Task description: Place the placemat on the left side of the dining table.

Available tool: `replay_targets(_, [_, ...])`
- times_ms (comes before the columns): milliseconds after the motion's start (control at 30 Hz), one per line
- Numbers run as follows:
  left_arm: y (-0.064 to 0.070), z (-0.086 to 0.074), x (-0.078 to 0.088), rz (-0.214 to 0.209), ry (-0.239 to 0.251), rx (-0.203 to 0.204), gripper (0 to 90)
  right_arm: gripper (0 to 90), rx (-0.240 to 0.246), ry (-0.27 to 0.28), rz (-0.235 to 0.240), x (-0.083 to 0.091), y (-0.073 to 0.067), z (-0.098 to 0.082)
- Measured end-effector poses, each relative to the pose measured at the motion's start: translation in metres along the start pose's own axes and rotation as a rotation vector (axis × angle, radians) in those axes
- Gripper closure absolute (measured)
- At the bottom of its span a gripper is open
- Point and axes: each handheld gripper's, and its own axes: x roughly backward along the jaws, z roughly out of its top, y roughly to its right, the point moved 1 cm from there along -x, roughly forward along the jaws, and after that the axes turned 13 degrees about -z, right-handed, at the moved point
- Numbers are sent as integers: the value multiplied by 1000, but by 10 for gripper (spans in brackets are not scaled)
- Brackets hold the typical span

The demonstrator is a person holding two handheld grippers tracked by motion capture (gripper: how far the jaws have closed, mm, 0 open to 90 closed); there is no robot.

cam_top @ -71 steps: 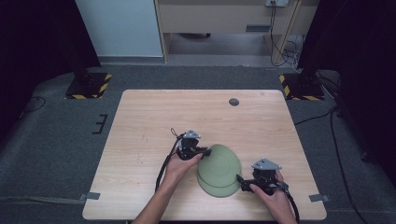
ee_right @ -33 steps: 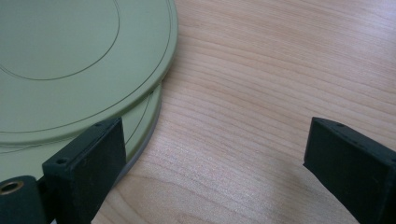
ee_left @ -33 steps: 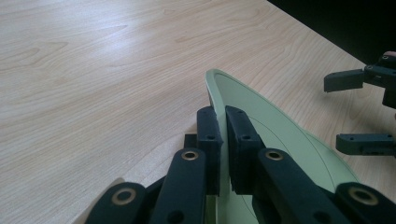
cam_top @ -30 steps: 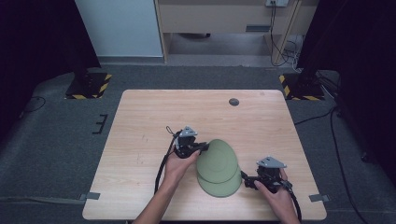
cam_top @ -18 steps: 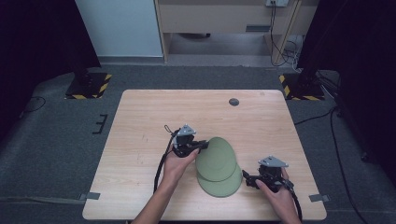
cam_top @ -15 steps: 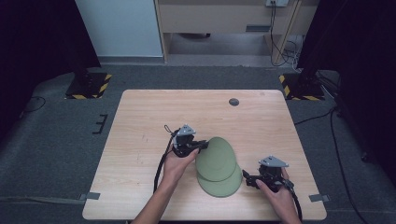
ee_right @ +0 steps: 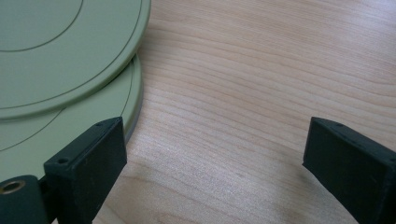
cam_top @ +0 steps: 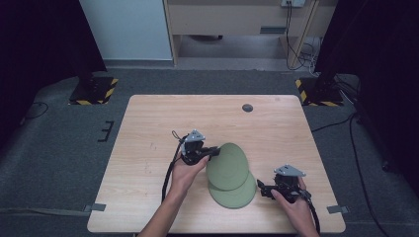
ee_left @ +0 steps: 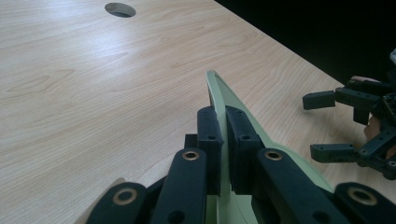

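High view: I am holding the upper green plate point(cam_top: 228, 166) by its left rim in my left gripper point(cam_top: 213, 151), and since a couple of seconds ago I have lifted and slid that plate up and away from me, so it is now overlapping only the far part of the lower green plate point(cam_top: 236, 194) instead of sitting square on it. My right gripper point(cam_top: 261, 189) has backed off to the right of the stack and is now resting just beside the lower plate, not touching it. I judge this to mean the top plate is being peeled off the stack, with the separation about half done. Both plates are lying near the front middle of the wooden table point(cam_top: 148, 133).

Left gripper view: my pads point(ee_left: 209, 135) are clamping together on the thin pale green rim of the upper plate point(ee_left: 219, 91), which is rising on edge, tilted, ahead of the jaws. Farther off, my other gripper point(ee_left: 323, 123) is showing with its jaws spread.

Right gripper view: my fingers point(ee_right: 86, 158) are standing wide apart with only bare table point(ee_right: 243, 93) between them. The two plates are lying at the left, the upper plate point(ee_right: 60, 42) overhanging the lower plate point(ee_right: 42, 140); both are matt sage green, flat, with fine concentric rings.
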Motion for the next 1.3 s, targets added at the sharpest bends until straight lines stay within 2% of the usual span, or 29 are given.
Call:
replay_targets(200, [1, 2, 4, -21, 16, 10, 852, 65, -3, -1, -2, 0, 1, 0])
replay_targets(400, [4, 10, 14, -71, 69, 27, 853, 66, -15, -2, -8, -1, 4, 0])
replay_targets(633, [7, 15, 20, -98, 102, 34, 853, 67, -17, -2, -12, -1, 6, 0])
replay_targets(933, [12, 24, 33, -93, 135, 8, 853, 69, -19, -3, -20, -2, 8, 0])
replay_targets(1300, [6, 31, 55, -71, 205, 18, 854, 71, -39, 1, -36, -2, 15, 0])
